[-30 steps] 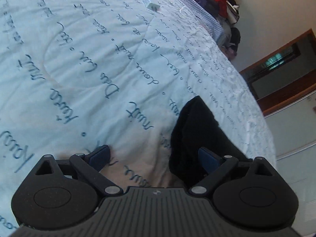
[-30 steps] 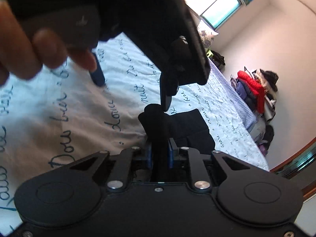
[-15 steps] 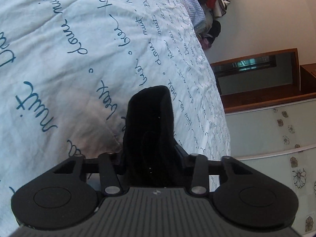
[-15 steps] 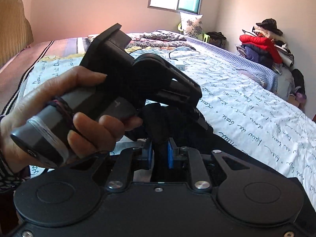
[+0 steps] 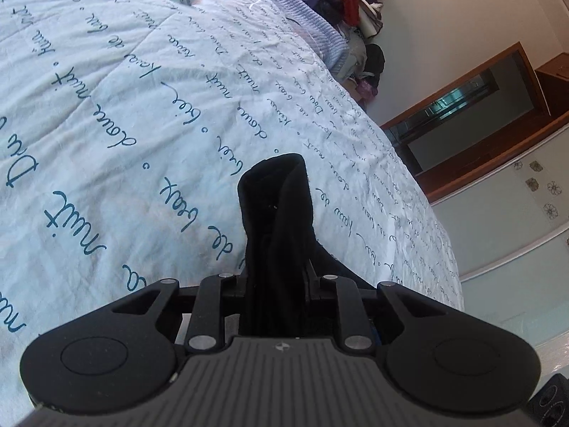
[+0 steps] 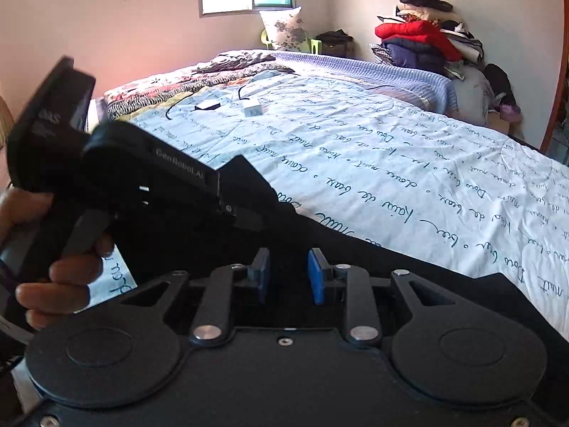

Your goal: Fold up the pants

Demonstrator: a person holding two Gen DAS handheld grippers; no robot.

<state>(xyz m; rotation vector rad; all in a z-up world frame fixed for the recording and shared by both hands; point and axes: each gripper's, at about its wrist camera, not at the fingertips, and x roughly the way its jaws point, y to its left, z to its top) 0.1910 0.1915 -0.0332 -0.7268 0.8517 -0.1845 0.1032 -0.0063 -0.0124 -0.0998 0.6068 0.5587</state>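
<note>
- Pale blue bedspread [image 5: 142, 114] with dark script covers the bed; clothes pile [image 6: 423, 42] sits in the far corner.
- Black pants [image 5: 275, 206] lie on the near bed edge.
- Left gripper [image 5: 275, 277]: jaws have just been closing, clamped on a raised pants fold.
- Right gripper [image 6: 286, 277]: jaws have just been opening; blue pads [image 6: 316, 277] stand narrowly apart, pants beneath them.

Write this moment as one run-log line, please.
left gripper: jaws just been closing, pinching pants | right gripper: jaws just been opening, pads apart
</note>
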